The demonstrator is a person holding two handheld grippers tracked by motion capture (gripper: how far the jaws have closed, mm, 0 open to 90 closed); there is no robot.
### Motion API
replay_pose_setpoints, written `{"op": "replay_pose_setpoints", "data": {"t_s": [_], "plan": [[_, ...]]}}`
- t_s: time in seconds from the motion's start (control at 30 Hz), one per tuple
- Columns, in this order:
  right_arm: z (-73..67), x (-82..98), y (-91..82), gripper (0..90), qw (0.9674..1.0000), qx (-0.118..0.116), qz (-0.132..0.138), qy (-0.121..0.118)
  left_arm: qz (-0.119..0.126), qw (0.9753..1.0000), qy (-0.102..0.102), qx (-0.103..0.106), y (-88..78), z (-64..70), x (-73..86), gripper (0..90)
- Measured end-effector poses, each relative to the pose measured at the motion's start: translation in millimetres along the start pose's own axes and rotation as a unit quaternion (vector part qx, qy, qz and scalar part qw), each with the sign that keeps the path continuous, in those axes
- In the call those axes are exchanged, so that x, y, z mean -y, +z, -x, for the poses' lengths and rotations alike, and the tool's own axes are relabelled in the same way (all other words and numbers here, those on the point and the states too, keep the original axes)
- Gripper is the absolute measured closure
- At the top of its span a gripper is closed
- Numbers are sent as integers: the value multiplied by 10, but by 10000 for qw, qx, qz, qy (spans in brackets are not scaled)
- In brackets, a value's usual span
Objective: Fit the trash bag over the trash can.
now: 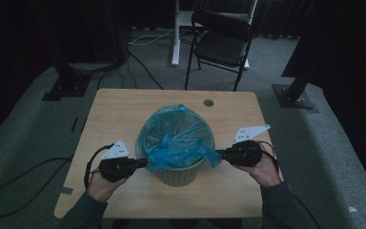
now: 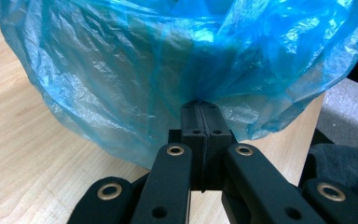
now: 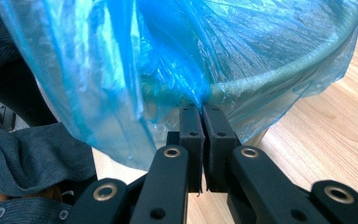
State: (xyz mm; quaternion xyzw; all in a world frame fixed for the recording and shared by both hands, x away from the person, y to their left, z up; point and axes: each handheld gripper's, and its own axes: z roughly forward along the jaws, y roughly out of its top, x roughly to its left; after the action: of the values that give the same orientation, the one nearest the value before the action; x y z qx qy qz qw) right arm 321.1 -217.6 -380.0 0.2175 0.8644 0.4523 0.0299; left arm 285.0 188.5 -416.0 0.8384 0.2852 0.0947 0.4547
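Observation:
A pale green bin (image 1: pixel 178 175) stands in the middle of the wooden table (image 1: pixel 124 105), lined with a thin blue plastic bag (image 1: pixel 176 138) whose edge drapes over the rim. My left gripper (image 1: pixel 144 163) is at the bin's left side, shut on a pinch of the blue bag (image 2: pixel 121 84), its jaws pressed together on the film (image 2: pixel 200 108). At the bin's right side my right gripper (image 1: pixel 218 154) is shut on the blue bag (image 3: pixel 261 51) just below the bin's rim (image 3: pixel 279 74), the film caught between its pads (image 3: pixel 201 112).
A black folding chair (image 1: pixel 221 40) and a white stand leg (image 1: pixel 175 33) are on the carpet beyond the table's far edge. Cables (image 1: pixel 138 57) trail over the floor at the left. A small round hole (image 1: pixel 208 102) marks the table's far side.

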Motion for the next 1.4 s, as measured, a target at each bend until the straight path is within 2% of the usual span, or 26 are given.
{"op": "replay_pose_setpoints", "data": {"t_s": [0.23, 0.53, 0.6, 0.77, 0.9, 1.1, 1.27, 1.4], "plan": [[-1, -3, 4, 876, 10000, -13, 1, -3, -67, 9999, -36, -76, 39, -37, 26, 900], [-21, -29, 12, 863, 10000, -16, -5, -44, -63, 9997, -184, -166, 16, -96, 74, 899], [-28, -39, -1, 845, 10000, -6, 17, -70, 87, 9995, -223, -215, -82, -115, 76, 890], [-28, -57, -41, 759, 9999, 88, 120, -41, 386, 9987, -252, -210, -307, -128, 38, 786], [-30, -84, -67, 702, 9996, 158, 229, -25, 590, 9977, -246, -235, -418, -139, -31, 715], [-32, -112, -69, 678, 9994, 165, 289, -22, 784, 9962, -195, -332, -472, -161, -197, 661], [-30, -116, -63, 670, 9995, 160, 284, -14, 801, 9954, -188, -488, -429, -196, -368, 623], [-34, -111, -50, 665, 9995, 149, 268, -22, 837, 9950, -177, -509, -346, -248, -508, 586]]}}
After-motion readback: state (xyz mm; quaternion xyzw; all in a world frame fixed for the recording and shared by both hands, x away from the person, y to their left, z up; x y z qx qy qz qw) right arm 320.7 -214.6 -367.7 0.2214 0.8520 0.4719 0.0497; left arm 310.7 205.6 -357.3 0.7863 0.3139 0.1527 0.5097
